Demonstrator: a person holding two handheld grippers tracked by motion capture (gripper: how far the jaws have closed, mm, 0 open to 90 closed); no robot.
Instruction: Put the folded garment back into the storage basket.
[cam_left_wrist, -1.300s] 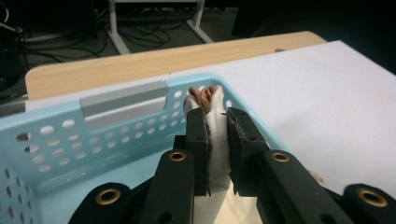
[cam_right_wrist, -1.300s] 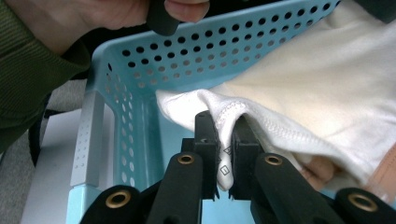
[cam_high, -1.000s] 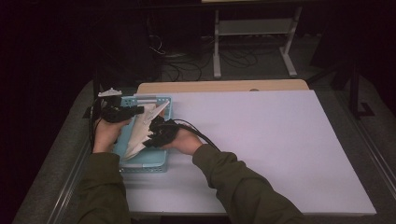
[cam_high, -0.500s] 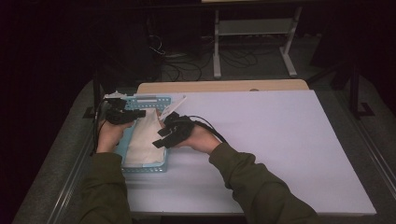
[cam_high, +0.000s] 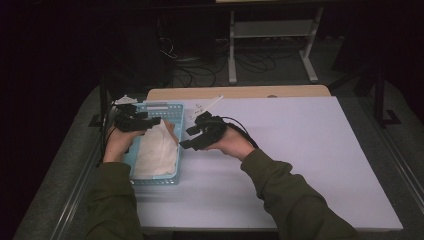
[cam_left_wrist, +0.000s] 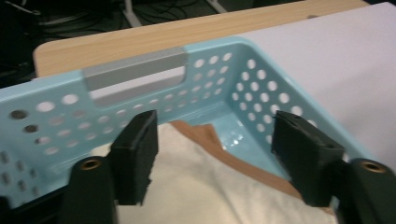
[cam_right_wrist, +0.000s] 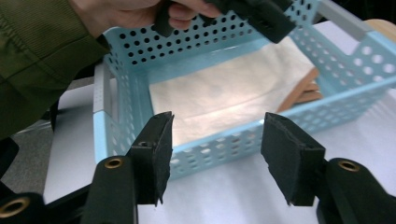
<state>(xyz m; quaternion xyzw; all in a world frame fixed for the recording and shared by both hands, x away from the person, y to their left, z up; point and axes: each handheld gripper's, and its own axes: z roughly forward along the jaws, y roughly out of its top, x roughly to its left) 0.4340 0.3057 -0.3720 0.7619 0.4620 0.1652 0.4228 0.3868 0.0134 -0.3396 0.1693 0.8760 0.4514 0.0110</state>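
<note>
**Two open grippers at a blue basket**

High view: a pale blue perforated basket (cam_high: 170, 112) sits at the left of the frame on the white counter (cam_high: 310, 150). A cream cloth (cam_high: 157, 150) lies inside it, one corner raised against the right wall. The left gripper (cam_high: 150, 121) hangs over the basket's upper left part. The right gripper (cam_high: 186, 139) is just right of the basket, above the counter, pointing toward it. A white strip (cam_high: 212, 102) lies on the counter beyond the right gripper.

Left gripper view: the jaws stand wide apart and empty above the cloth (cam_left_wrist: 205, 196), near the basket's far wall with its grey handle (cam_left_wrist: 135, 70). A tan layer (cam_left_wrist: 224, 151) shows at the cloth's edge.

Right gripper view: the jaws are spread, holding nothing, in front of the basket's near wall (cam_right_wrist: 280, 123). The cloth (cam_right_wrist: 233, 93) lies flat inside. The left hand (cam_right_wrist: 140, 11) shows at the top of the frame.
</note>
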